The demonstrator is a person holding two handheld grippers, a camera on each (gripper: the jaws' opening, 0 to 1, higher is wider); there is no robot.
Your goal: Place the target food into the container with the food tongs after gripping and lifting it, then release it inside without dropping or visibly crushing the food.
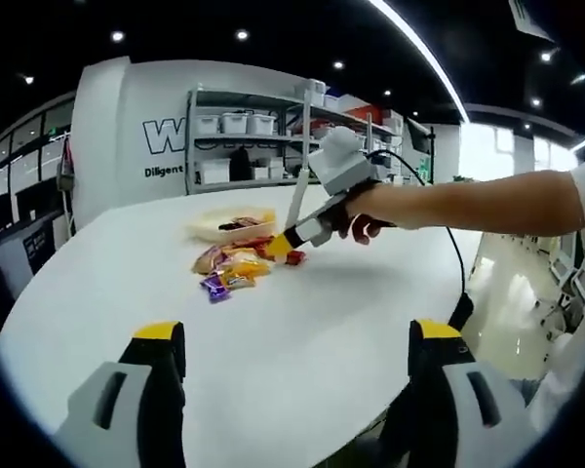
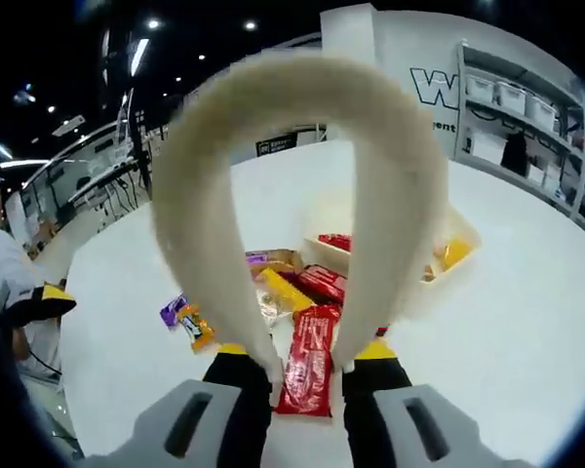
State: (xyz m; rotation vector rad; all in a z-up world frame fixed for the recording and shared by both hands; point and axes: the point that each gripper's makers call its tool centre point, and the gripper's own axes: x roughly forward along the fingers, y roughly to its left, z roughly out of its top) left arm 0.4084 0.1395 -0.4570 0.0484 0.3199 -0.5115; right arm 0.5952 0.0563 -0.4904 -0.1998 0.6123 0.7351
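Observation:
In the right gripper view my right gripper is shut on cream food tongs, whose bend looms blurred near the lens. The tong tips stand on either side of a long red snack packet on the white table; I cannot tell whether they pinch it. Beyond lies a cream tray container with a red packet inside. In the left gripper view, the right gripper reaches down to the snack pile beside the container. My left gripper is open, low over the near table.
Loose snacks, purple, orange and yellow, lie around the red packet. The round white table spreads wide. A person's arm and a black cable cross on the right. Shelving with bins stands behind.

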